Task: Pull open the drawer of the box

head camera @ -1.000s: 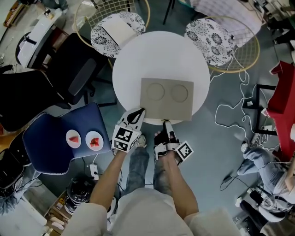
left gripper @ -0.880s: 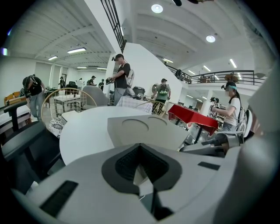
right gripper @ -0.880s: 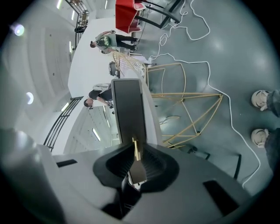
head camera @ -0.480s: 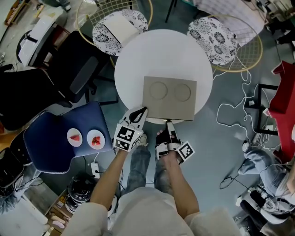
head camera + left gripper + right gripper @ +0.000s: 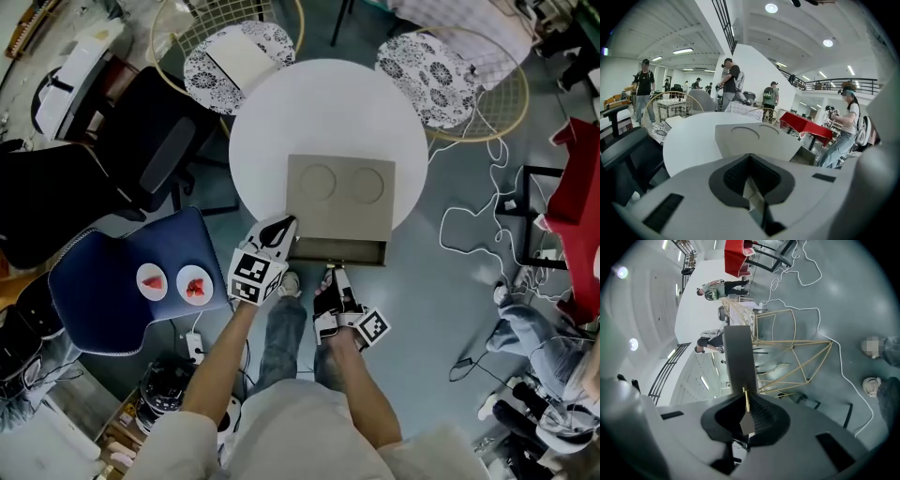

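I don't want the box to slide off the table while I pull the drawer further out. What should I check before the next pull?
1. Grip: the right hand-held gripper has just closed its jaws, and they clamp the drawer pull: ok.
2. Drawer free to move: the drawer stands partly out of the box on its near side: ok.
3. Box support: the box sits by the near rim of the table; whether it overhangs: cannot tell.
4. Bracing: the left hand-held gripper is at the box's near left corner; whether it presses: cannot tell.
5. Drawer contents: the inside is in shadow: cannot tell.
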Tool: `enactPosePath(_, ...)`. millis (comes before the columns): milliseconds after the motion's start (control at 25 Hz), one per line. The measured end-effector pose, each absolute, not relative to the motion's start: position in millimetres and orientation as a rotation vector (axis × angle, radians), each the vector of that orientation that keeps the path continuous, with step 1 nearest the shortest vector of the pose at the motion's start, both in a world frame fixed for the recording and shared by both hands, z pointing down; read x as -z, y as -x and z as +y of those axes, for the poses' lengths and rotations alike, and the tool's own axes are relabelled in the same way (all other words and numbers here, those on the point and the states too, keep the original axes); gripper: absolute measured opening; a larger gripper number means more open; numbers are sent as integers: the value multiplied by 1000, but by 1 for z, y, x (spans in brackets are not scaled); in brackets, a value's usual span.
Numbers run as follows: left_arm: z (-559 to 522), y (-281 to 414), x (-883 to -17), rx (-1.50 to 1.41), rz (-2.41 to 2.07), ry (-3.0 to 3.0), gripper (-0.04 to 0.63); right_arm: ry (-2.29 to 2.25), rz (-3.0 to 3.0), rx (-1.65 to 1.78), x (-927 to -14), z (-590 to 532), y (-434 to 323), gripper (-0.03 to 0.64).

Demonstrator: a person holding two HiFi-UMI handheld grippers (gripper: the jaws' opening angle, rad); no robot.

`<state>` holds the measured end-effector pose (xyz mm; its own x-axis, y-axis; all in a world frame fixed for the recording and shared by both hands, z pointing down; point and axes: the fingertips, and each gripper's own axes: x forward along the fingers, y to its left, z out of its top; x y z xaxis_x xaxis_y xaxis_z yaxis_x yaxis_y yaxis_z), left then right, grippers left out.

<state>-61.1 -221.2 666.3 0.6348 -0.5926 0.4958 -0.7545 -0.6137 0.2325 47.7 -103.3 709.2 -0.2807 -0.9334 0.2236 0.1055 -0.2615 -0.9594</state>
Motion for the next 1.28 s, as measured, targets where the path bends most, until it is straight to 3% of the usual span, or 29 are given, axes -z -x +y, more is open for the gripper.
enactPosePath(880, -223, 59, -669, -521, -1070, -2407, 11, 1121, 1129, 1702, -716, -68, -49, 39)
enactPosePath(1000, -223, 59, -669, -530, -1067, -2406, 12, 1097, 1133, 1705, -715, -66, -48, 108)
enactPosePath(1280, -222, 61, -671, -526, -1079, -2385, 12, 1116, 1116, 1734, -714, -55, -55, 112)
